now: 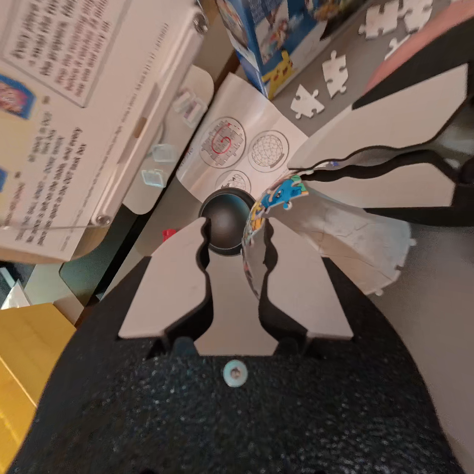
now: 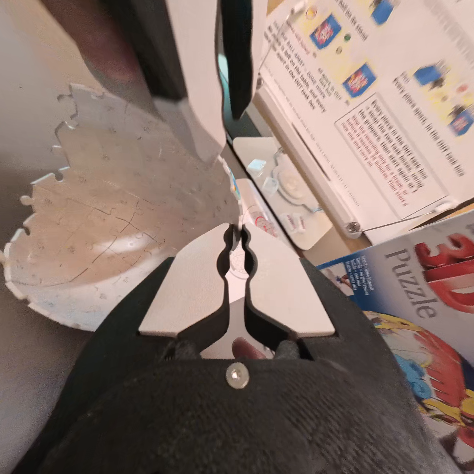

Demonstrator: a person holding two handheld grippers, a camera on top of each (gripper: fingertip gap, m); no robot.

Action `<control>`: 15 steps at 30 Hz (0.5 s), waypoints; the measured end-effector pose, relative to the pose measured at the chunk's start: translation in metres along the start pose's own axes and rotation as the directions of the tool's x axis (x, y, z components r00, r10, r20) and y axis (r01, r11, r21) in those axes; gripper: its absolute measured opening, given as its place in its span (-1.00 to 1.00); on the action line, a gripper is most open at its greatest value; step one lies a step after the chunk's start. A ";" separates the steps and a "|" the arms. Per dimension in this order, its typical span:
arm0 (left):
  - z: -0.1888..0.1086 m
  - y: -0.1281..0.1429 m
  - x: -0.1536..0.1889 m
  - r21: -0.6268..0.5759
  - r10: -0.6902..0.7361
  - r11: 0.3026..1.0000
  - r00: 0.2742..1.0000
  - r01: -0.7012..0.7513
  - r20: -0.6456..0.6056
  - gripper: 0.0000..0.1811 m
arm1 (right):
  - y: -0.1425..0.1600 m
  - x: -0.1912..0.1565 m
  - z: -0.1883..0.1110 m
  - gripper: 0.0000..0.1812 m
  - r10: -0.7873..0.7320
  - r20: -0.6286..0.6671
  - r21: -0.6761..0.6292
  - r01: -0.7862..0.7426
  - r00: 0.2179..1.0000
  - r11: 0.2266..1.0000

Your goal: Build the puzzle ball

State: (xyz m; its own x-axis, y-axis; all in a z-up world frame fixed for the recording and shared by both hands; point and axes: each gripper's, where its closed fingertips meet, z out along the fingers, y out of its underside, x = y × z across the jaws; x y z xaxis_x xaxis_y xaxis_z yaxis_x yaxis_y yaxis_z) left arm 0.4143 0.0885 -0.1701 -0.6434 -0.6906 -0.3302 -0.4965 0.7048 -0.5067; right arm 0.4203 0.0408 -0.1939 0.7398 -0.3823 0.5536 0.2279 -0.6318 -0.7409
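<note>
The partly built puzzle ball (image 1: 346, 243) is a curved shell, colourful outside and white inside; its white inner side fills the left of the right wrist view (image 2: 115, 205). My right gripper (image 2: 237, 229) is shut on the shell's rim and holds it up; it enters the left wrist view from the right (image 1: 297, 170). My left gripper (image 1: 236, 221) is open, with the shell's edge running just inside its right finger. It shows from above in the right wrist view (image 2: 228, 136). A black bowl-shaped stand (image 1: 225, 225) sits on the table beyond the left fingertips.
A blue puzzle box (image 1: 269, 46) (image 2: 410, 307) stands nearby. A leaflet with circle drawings (image 1: 243, 143) lies behind the stand. Several loose white pieces (image 1: 333, 71) lie on the grey table. A printed sign in a clear holder (image 1: 77, 102) (image 2: 372, 115) stands close by. Left tips to right tips: about 6 cm.
</note>
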 end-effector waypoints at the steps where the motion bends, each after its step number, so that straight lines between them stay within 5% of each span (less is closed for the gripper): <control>1: -0.010 0.000 -0.001 0.042 -0.022 0.999 1.000 0.022 0.007 -0.56 | -0.003 -0.001 -0.002 -0.94 -0.033 -0.027 0.017 0.034 0.999 0.999; 8: -0.080 0.032 0.015 0.264 -0.206 0.943 0.978 0.202 -0.013 -0.33 | -0.016 -0.006 -0.014 -0.92 -0.178 -0.179 0.080 0.195 0.968 0.978; 11: -0.084 0.066 0.038 0.242 -0.264 0.931 0.962 0.272 -0.067 -0.34 | -0.022 -0.010 -0.022 -0.92 -0.211 -0.249 0.108 0.244 0.945 0.964; 15: -0.055 0.121 0.085 0.086 -0.314 0.940 0.937 0.329 -0.151 -0.37 | -0.027 -0.014 -0.034 -0.92 -0.275 -0.352 0.116 0.334 0.895 0.936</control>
State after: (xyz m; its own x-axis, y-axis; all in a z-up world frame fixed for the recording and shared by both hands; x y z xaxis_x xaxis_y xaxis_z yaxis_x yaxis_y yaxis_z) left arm 0.2681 0.1239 -0.2156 -0.5354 -0.8441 -0.0302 -0.6283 0.4219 -0.6536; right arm 0.3821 0.0398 -0.1688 0.3765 -0.4051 0.8332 0.5333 -0.6406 -0.5525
